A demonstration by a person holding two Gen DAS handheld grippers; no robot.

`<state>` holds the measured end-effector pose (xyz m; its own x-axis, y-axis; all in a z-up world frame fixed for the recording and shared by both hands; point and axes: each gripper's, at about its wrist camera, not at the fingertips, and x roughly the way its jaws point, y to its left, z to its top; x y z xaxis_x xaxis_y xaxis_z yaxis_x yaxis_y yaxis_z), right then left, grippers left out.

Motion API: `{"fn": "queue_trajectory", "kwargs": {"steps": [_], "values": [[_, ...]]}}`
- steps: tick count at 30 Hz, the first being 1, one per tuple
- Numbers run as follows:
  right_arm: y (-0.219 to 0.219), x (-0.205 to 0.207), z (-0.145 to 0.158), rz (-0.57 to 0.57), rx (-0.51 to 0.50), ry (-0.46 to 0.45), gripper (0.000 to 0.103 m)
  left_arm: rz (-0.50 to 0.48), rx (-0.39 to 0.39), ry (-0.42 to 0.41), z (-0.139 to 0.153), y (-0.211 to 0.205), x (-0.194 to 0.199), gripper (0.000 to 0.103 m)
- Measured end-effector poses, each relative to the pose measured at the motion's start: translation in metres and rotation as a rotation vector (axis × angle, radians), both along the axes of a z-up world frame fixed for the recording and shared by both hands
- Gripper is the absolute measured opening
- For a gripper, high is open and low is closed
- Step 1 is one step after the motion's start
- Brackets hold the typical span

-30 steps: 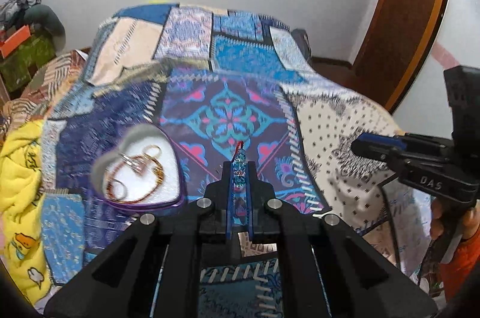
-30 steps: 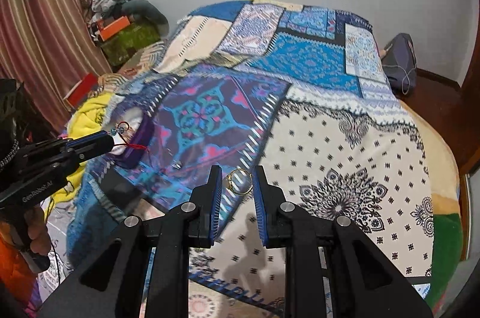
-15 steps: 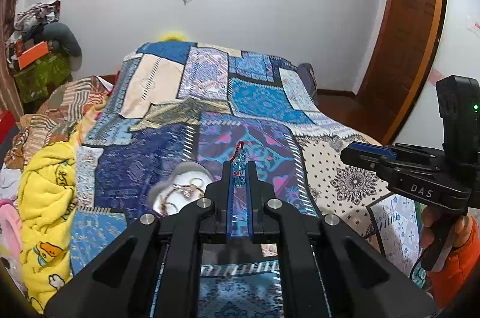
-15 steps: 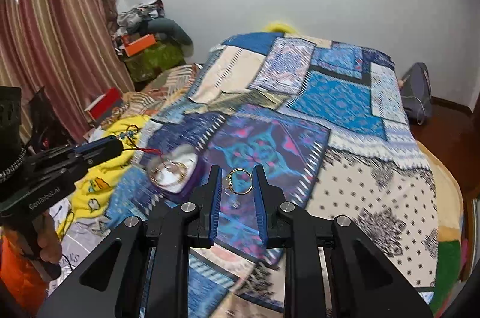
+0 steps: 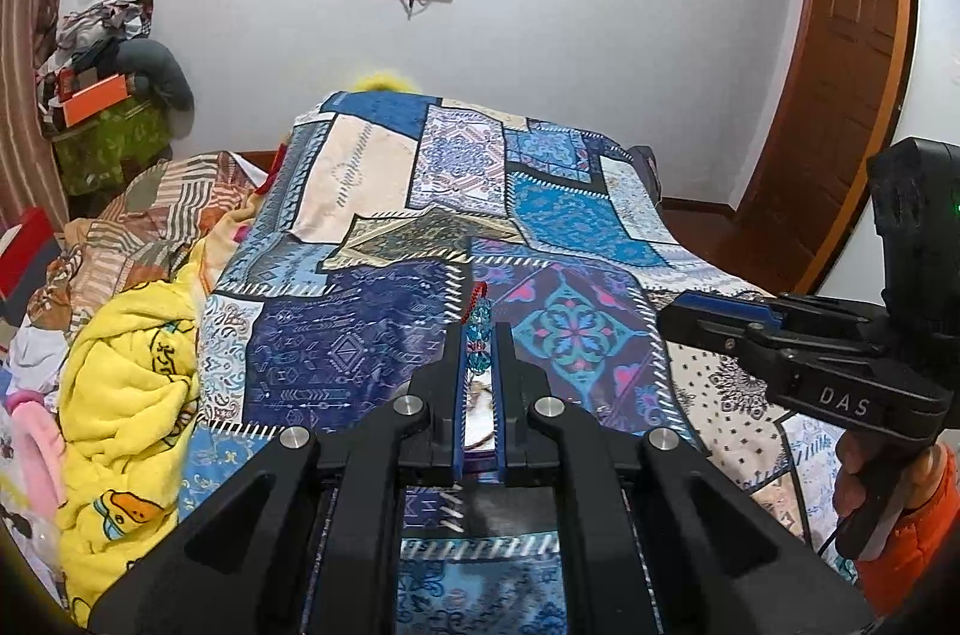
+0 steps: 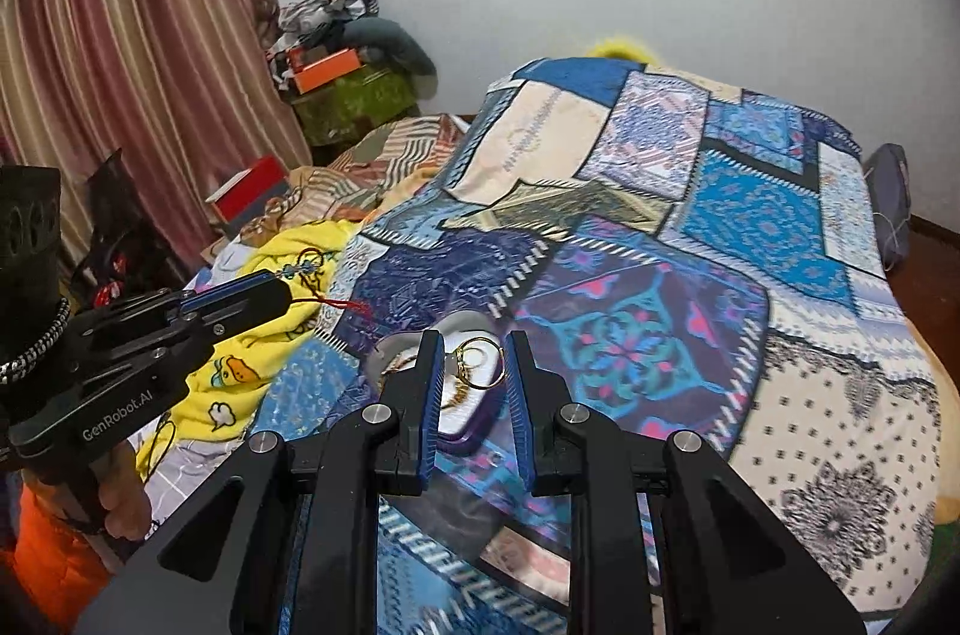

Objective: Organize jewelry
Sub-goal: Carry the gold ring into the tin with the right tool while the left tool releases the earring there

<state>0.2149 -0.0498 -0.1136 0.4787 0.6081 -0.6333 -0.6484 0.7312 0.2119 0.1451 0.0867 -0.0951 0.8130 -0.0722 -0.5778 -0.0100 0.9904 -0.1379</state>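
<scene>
Left wrist view: the left tongs [image 5: 478, 335] are clenched on a blue beaded bracelet [image 5: 479, 335] with a red cord end, held above the patchwork bed cover [image 5: 360, 335]. Part of the tray shows between the fingers, below the beads. The right-hand tool at the right edge reads "DAS" [image 5: 845, 401].

Right wrist view: the right tongs [image 6: 474, 365] stand parted, with a gold ring [image 6: 480, 362] between the pads; whether the pads actually grip it cannot be told. Directly beyond lies the heart-shaped tray [image 6: 474, 422], near the bed's left side, already containing several pieces. The left-hand tool reads "GenRobot.AI" [image 6: 117, 416].

Judgement: the task is partly complete. 2 pieces, bracelet and ring, remain to be deposited in the tray.
</scene>
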Motion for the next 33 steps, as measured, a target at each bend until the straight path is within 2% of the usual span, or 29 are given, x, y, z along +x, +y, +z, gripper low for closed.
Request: {"fn": "queue_trajectory", "kwargs": {"steps": [13,24,33], "values": [[0.039,0.012,-0.034,0.058,-0.073,0.062,0.018,-0.031,-0.064,0.049,-0.035,0.024,0.019,0.005],[0.059,0.015,-0.061,0.097,-0.148,0.088,0.018,-0.059,-0.061,0.110,-0.065,0.027,0.038,0.005],[0.060,0.017,-0.067,0.095,-0.172,0.079,0.019,-0.065,-0.066,0.160,-0.082,0.028,0.039,0.005]]}}
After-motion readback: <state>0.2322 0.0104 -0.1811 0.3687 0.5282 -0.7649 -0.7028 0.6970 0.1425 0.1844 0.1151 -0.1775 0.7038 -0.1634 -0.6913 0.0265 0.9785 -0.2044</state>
